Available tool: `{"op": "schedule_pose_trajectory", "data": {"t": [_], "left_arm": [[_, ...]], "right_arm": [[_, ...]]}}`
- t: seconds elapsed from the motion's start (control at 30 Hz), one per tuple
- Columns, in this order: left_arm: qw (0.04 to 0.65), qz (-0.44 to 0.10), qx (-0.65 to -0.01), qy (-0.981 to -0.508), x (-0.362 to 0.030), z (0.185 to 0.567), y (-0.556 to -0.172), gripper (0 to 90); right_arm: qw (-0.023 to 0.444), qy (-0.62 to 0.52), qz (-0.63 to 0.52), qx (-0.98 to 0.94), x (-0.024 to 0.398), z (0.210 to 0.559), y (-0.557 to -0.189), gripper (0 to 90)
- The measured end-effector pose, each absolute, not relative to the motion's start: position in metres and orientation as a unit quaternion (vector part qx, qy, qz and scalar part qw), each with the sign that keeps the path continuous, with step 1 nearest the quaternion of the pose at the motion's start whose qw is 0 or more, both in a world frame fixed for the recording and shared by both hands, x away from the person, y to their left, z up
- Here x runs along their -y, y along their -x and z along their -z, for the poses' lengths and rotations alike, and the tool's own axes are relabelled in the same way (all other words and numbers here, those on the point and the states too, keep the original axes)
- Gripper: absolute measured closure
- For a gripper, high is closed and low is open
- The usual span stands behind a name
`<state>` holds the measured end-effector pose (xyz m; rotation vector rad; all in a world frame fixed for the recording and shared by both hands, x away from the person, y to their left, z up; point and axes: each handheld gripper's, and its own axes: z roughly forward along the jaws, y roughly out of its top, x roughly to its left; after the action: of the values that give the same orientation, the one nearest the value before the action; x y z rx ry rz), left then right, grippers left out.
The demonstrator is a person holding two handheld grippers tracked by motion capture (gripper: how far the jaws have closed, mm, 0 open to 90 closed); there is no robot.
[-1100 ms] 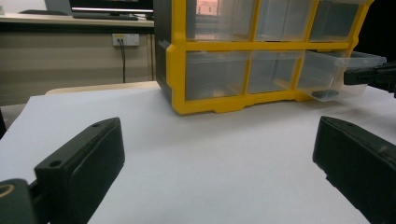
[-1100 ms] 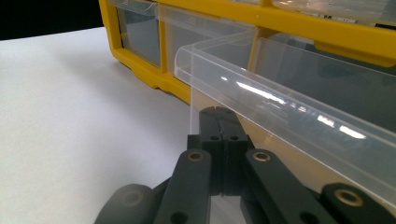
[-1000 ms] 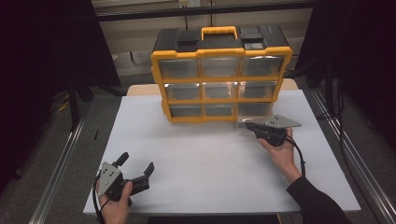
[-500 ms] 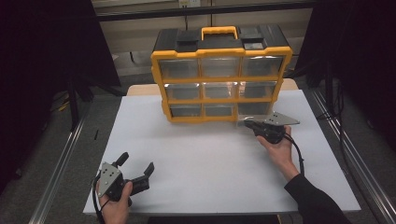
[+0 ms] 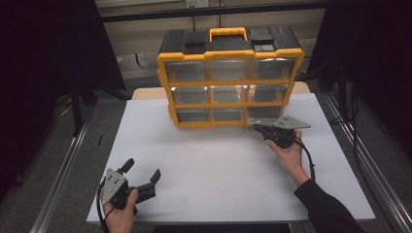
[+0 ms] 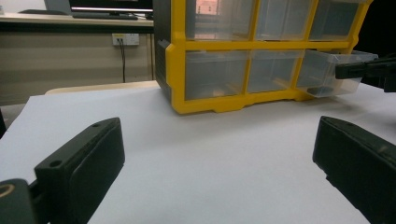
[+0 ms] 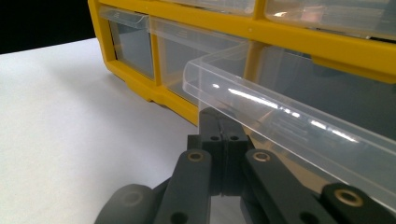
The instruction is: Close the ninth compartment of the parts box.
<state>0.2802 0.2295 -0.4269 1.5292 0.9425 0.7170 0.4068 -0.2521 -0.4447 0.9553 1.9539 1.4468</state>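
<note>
A lab or workshop: a white bench (image 5: 214,165) on metal rails (image 5: 63,174), a wall socket (image 6: 125,39), dark surroundings.

- Left gripper (image 6: 215,154): jaws wide apart, bare white table (image 6: 210,168) between them, nothing held.
- Organizer (image 6: 261,51), yellow frame, clear drawers: well ahead of the fingers (image 6: 84,163), standing on the table.
- Bottom drawer (image 6: 334,72) ahead of the right-hand finger: pulled partway out, something dark inside.
- Right gripper (image 6: 369,70): at the drawer's front; grip unclear.
</note>
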Motion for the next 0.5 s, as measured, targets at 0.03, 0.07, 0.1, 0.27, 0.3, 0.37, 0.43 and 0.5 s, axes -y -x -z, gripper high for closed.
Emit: {"op": "schedule_pose_trajectory", "data": {"t": [0.03,0.07,0.1,0.27,0.3,0.37,0.43,0.5], "left_arm": [[0.570,-0.304,-0.403,-0.649,-0.2290,0.4271,-0.2802,2.3],[0.568,-0.305,-0.402,-0.650,-0.2293,0.4271,-0.2803,2.3],[0.568,-0.304,-0.402,-0.651,-0.2292,0.4271,-0.2803,2.3],[0.568,-0.304,-0.400,-0.652,-0.2293,0.4267,-0.2798,2.3],[0.570,-0.303,-0.402,-0.649,-0.2292,0.4267,-0.2798,2.3],[0.570,-0.304,-0.402,-0.648,-0.2299,0.4264,-0.2797,2.3],[0.569,-0.305,-0.401,-0.650,-0.2307,0.4264,-0.2800,2.3],[0.571,-0.303,-0.406,-0.646,-0.2305,0.4265,-0.2800,2.4]], "right_arm": [[0.263,-0.357,-0.534,-0.720,0.2523,0.4445,-0.4065,90.0],[0.263,-0.356,-0.535,-0.719,0.2528,0.4447,-0.4069,90.0],[0.263,-0.358,-0.536,-0.719,0.2534,0.4449,-0.4072,90.0],[0.270,-0.361,-0.534,-0.715,0.2539,0.4451,-0.4092,90.0],[0.269,-0.363,-0.534,-0.715,0.2533,0.4449,-0.4101,90.0],[0.269,-0.363,-0.534,-0.715,0.2520,0.4449,-0.4116,90.0],[0.269,-0.361,-0.534,-0.716,0.2513,0.4451,-0.4124,90.0],[0.270,-0.362,-0.533,-0.716,0.2511,0.4448,-0.4128,90.0]]}}
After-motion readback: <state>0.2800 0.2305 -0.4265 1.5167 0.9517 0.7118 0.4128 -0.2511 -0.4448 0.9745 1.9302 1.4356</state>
